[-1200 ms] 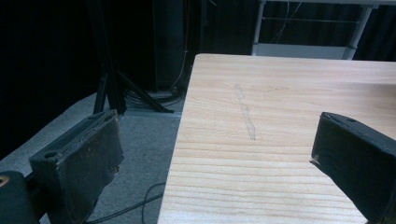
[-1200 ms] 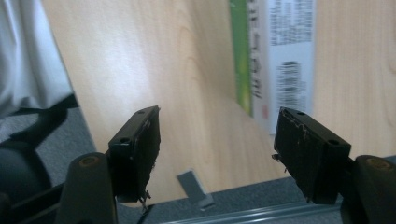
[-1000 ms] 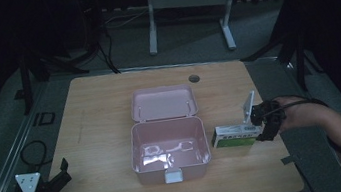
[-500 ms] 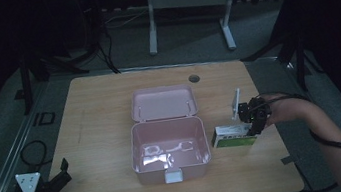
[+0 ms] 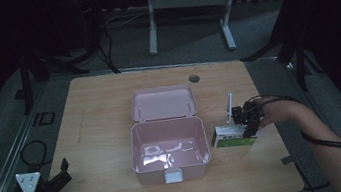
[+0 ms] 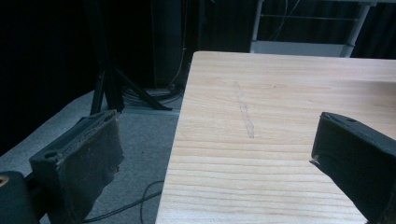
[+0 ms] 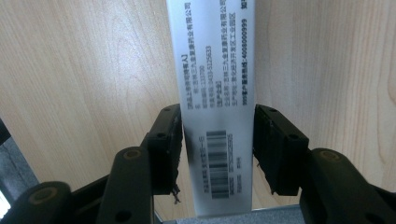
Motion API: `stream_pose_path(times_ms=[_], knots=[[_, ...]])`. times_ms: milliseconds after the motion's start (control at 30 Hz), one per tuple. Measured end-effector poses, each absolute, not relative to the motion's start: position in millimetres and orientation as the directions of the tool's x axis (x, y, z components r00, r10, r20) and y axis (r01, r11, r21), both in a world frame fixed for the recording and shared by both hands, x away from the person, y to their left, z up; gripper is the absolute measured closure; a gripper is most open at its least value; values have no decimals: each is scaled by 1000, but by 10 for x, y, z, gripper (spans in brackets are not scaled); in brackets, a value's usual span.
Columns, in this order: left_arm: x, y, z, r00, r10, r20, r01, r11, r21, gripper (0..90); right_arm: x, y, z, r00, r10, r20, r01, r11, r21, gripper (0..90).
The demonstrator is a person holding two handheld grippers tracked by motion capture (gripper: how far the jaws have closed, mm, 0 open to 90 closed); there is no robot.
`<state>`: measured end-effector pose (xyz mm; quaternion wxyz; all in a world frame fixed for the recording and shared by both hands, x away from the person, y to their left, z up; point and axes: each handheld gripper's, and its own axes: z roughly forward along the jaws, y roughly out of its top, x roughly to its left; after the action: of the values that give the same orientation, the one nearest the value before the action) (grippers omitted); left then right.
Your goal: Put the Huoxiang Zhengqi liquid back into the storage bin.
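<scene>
Box: small white-and-green printed cardboard box point(image 5: 233, 136) — lies on the light wooden table point(image 5: 100, 116), just right of the open pink plastic case point(image 5: 169, 146).
Right gripper: right gripper point(image 7: 217, 140) over the box, jaws on either side of its white barcode face point(image 7: 222, 158); they have just been closing, both pads at its edges — grasping it.
Left gripper: left gripper point(image 5: 51, 181) at the table's near left corner, jaws spread wide, nothing between them.
</scene>
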<state>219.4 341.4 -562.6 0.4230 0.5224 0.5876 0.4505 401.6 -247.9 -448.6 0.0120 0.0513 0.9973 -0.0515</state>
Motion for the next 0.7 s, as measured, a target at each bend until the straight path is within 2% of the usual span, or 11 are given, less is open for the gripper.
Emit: stream_pose_path(times_ms=[300, 700], knots=[[2198, 3419, -5624, -93, 995, -29, 239, 51, 970, 21, 4028, -2425, -4556, -996, 88, -5, 88, 989, -118, 598], [2200, 3421, -5624, -94, 995, -33, 241, 55, 969, 22, 4037, -2408, -4544, -997, 70, 19, 66, 988, -143, 619]])
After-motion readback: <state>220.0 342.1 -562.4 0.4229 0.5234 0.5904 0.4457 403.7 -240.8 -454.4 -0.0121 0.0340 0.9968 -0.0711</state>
